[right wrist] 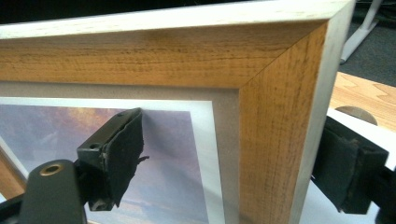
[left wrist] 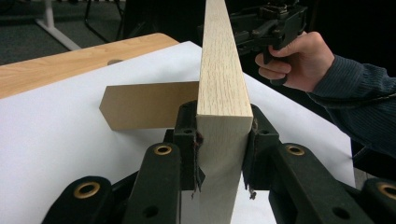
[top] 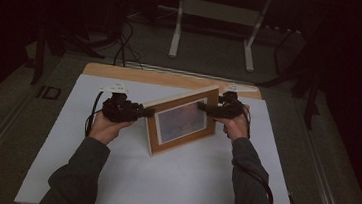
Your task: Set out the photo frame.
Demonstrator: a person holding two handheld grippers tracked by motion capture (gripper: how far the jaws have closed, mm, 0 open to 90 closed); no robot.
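A wooden picture frame [top: 182,119] holding a purple-toned print stands upright on the white sheet [top: 111,175], propped by a brown cardboard stand [left wrist: 144,105] at its back. My left gripper [top: 149,111] is shut on the frame's left end; both pads press the pale wood [left wrist: 222,70] from either side of my left gripper [left wrist: 222,126]. My right gripper [top: 203,106] straddles the frame's upper right corner [right wrist: 187,60]. One pad [right wrist: 116,158] hovers in front of the glass, the other sits behind the frame, and neither presses on it, so my right gripper [right wrist: 233,165] is open.
The white sheet covers a wooden tabletop [top: 121,72], which has a round hole [right wrist: 357,114] near its far edge. Beyond the table are the white legs of another table [top: 176,31] and cables [top: 124,46] on a dark floor. Bare white sheet lies in front of the frame.
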